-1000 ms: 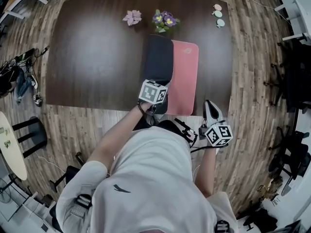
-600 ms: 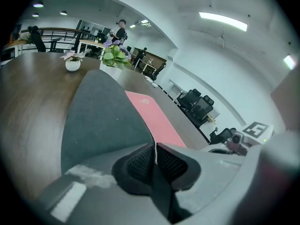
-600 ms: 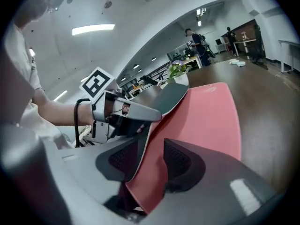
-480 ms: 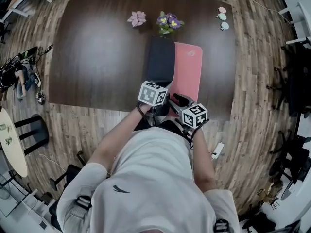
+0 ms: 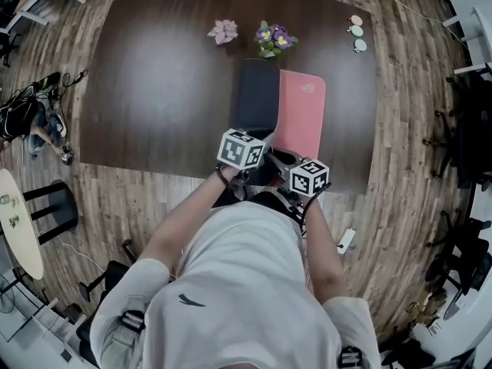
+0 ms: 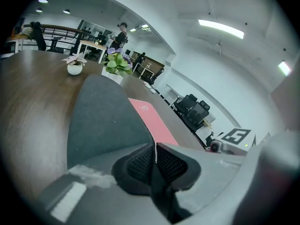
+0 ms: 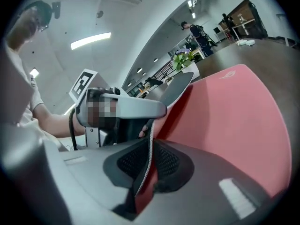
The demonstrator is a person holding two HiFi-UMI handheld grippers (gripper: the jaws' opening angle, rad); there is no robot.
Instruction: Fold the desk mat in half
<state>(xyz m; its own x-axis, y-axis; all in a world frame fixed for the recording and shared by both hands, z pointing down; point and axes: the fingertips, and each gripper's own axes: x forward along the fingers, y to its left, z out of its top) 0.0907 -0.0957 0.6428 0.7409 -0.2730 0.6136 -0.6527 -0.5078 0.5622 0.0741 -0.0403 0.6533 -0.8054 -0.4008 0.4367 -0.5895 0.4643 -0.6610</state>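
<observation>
Well, nearest us both grippers sat side by side at the near edge of the desk mat [image 5: 301, 114]. The left gripper [image 6: 154, 158] had its jaws pressed together on the mat's stitched border, with the dark underside [image 6: 103, 121] rising away from the pads. We judged that this grip was there to carry the lifted half over. The right gripper [image 7: 149, 153] had just been closing its jaws. The same stitched border ran between its pads and was pinched there, pink face on one side and dark backing on the other. We took this second grip as a way to steady the near edge so the fold would land square.

Both arms came in over the near edge of the table [image 5: 154, 91]. The left forearm [image 5: 184, 221] angled inward and the right forearm [image 5: 323, 244] ran nearly straight. Each gripper pointed forward and somewhat down.

Beyond the pads, the mat lay lengthways away from us on the dark wooden top. Its left half was raised and curled over, showing black, while the right half lay flat and pink. To our eye the fold was about halfway along and not yet pressed down.

Just past the mat's far end stood a pot of purple flowers [image 5: 275, 41], with a pink flower [image 5: 224, 31] beside it. Three small round pieces [image 5: 357, 33] lay well apart, near the far right corner.
</observation>
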